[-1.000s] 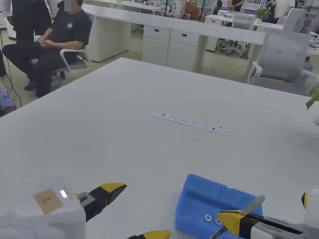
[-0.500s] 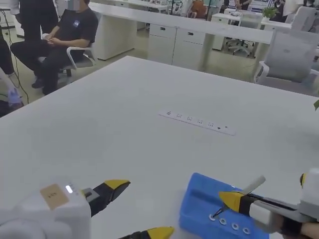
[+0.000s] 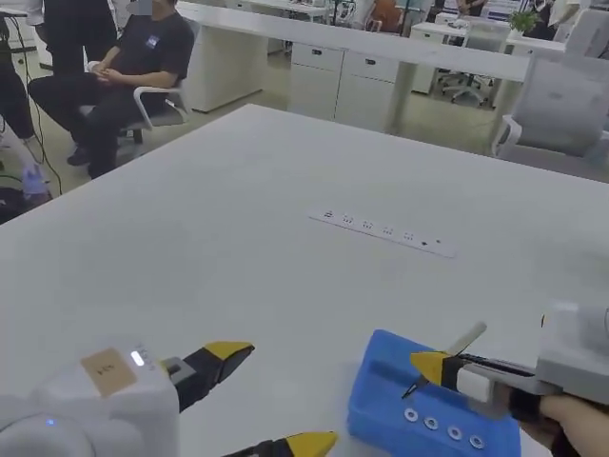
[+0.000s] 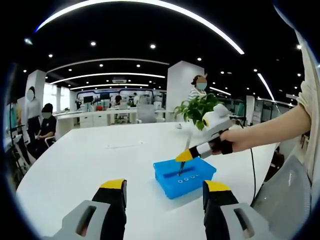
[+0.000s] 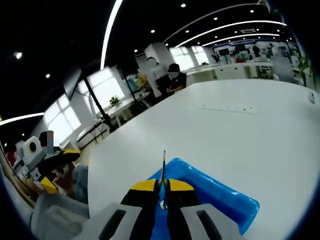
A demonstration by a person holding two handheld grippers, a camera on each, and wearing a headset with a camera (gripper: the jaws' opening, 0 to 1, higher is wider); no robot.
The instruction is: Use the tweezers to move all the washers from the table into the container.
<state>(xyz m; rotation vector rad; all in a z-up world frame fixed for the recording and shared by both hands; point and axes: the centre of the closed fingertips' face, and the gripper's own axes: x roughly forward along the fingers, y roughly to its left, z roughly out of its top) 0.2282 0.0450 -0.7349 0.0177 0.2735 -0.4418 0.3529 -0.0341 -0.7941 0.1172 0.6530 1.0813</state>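
The tweezers (image 3: 415, 385) point tips-down into the blue container (image 3: 369, 405), clamped between the closed jaws of the right gripper (image 3: 430, 366) — whether their tips pinch anything is too small to tell. Four washers (image 3: 432, 423) lie in a row on the container floor. The left gripper (image 3: 278, 395) hangs nearby, jaws apart, empty. The white table (image 3: 238, 238) around carries just a power strip (image 3: 381, 231) — so little or nothing seems left to move.

table (image 3: 238, 238): smooth matt white top. container (image 3: 373, 405): blue plastic, slight sheen on the walls. washers (image 3: 431, 424): bright shiny metal. tweezers (image 3: 466, 339): thin dark metal tip, pale matt far end. left gripper (image 3: 284, 395): pale matt plastic shell, black jaws with yellow tips, tan paper label (image 3: 108, 369) on top. far power strip (image 3: 383, 231): white plastic.
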